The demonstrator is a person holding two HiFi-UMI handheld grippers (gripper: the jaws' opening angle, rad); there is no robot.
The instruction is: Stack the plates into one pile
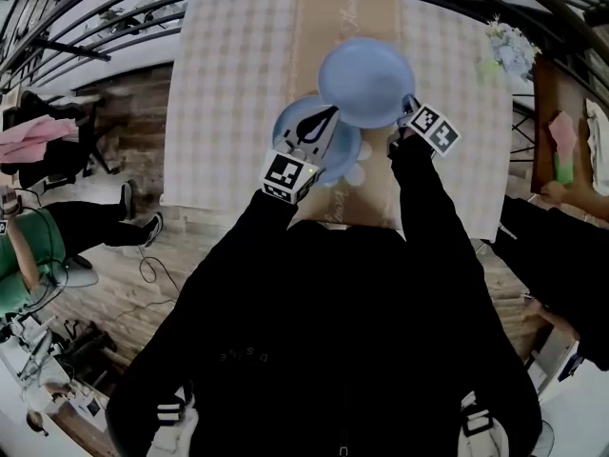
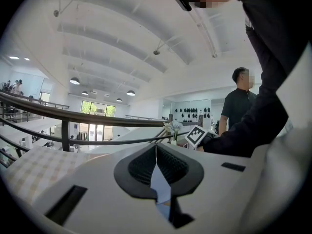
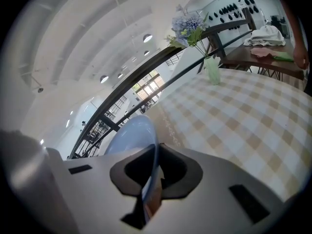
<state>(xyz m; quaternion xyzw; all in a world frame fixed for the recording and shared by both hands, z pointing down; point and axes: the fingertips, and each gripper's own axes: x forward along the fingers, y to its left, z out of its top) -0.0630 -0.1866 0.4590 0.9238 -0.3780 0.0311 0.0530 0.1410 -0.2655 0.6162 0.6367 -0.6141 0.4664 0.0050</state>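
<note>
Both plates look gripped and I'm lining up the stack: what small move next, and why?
Probably slide the right gripper toward the left gripper until the raised plate centres over the lower plate. Each gripper pinches a rim, and the raised plate overlaps only the lower plate's far edge.

A checked table (image 1: 228,84) stands on wooden floor (image 1: 133,160) beneath white ceiling (image 2: 122,48).

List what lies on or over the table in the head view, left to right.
lower blue plate → raised blue plate → right gripper → flowers
</note>
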